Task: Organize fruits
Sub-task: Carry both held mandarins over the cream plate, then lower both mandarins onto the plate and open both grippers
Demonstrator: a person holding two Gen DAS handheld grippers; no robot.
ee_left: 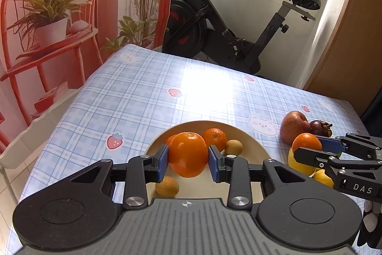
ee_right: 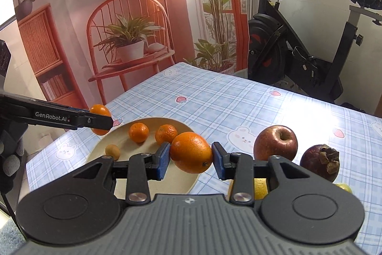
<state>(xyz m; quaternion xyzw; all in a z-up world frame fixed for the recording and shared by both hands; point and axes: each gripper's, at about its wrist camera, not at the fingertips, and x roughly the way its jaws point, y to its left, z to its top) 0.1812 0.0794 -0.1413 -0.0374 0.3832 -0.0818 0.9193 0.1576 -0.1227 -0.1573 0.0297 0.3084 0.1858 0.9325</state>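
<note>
The plate point(ee_right: 188, 128) is the landmark — in it lie two mandarins point(ee_right: 138, 132) and two small round fruits point(ee_right: 112, 151). Right of it, on the tablecloth point(ee_right: 214, 97), stand an apple point(ee_right: 275, 143) and a mangosteen point(ee_right: 320, 163) — lemons point(ee_left: 298, 160) nearer the camera.

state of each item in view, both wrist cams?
left gripper: shut on left orange, lifted
right gripper: shut on right orange, lifted
plate: holds two mandarins, two small tan fruits
apple: upright on the table
mangosteen: on the table

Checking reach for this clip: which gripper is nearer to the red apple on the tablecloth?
Right. The right gripper, holding an orange, sits just beside the red apple. The left gripper holds its orange over the plate, farther away.
</note>
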